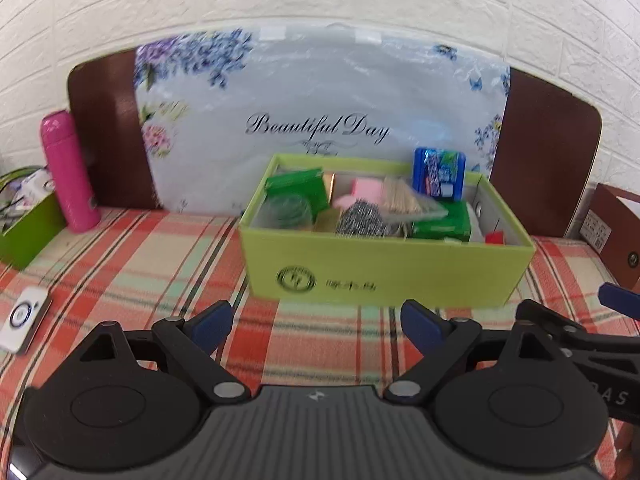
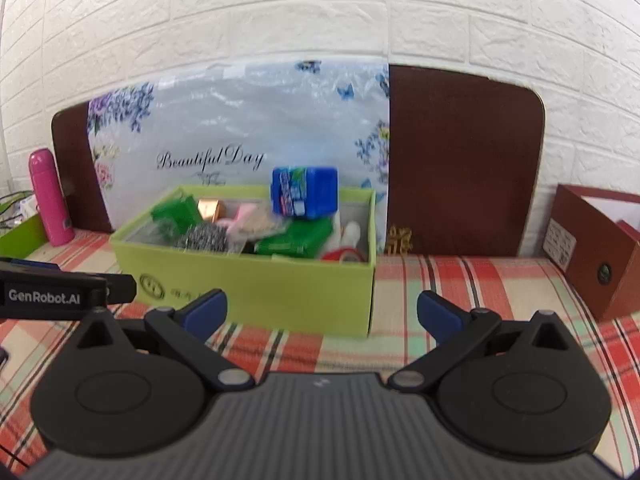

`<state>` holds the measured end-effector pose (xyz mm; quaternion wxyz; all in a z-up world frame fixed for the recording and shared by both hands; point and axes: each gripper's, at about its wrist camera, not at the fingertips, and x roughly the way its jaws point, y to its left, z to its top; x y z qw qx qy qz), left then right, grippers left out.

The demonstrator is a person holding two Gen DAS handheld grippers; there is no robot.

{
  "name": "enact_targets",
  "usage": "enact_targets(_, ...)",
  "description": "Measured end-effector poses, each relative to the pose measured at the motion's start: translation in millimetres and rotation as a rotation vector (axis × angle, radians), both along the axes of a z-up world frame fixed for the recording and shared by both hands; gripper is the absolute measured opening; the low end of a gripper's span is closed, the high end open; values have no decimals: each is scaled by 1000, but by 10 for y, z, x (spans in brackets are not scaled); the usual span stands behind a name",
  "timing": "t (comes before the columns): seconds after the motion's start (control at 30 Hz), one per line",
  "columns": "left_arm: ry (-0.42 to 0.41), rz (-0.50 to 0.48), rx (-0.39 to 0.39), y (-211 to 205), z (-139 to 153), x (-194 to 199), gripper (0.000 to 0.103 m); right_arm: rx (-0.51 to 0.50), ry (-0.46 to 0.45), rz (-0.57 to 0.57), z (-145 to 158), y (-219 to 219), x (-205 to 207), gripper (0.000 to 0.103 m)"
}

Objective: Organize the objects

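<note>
A lime-green box stands on the plaid cloth, filled with small things. Among them are a blue packet standing up at the back right, a steel scourer, green packets and a bundle of wooden sticks. My left gripper is open in front of the box with nothing between its fingers. My right gripper is open too, empty, before the box's right front corner. The left gripper's side shows at the left edge of the right wrist view.
A pink flask stands at the back left beside another green box. A white card lies on the cloth at the left. A brown box sits at the right. A floral board leans on the brick wall.
</note>
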<state>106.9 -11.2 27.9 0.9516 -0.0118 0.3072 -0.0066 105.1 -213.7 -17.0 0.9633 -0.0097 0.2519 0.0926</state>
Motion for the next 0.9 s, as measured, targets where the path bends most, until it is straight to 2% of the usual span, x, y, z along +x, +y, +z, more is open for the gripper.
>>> enact_targets(0.2, 37, 51, 45, 92, -125, -191, 94, -9, 63, -15, -40, -3, -244, 103)
enact_targets(0.4, 33, 45, 100, 106, -148, -295, 94, -12, 54, -30, 10, -31, -365, 103)
enact_targets(0.9, 38, -3, 32, 105, -187, -326, 94, -14, 77, -12, -59, 2, -391, 103)
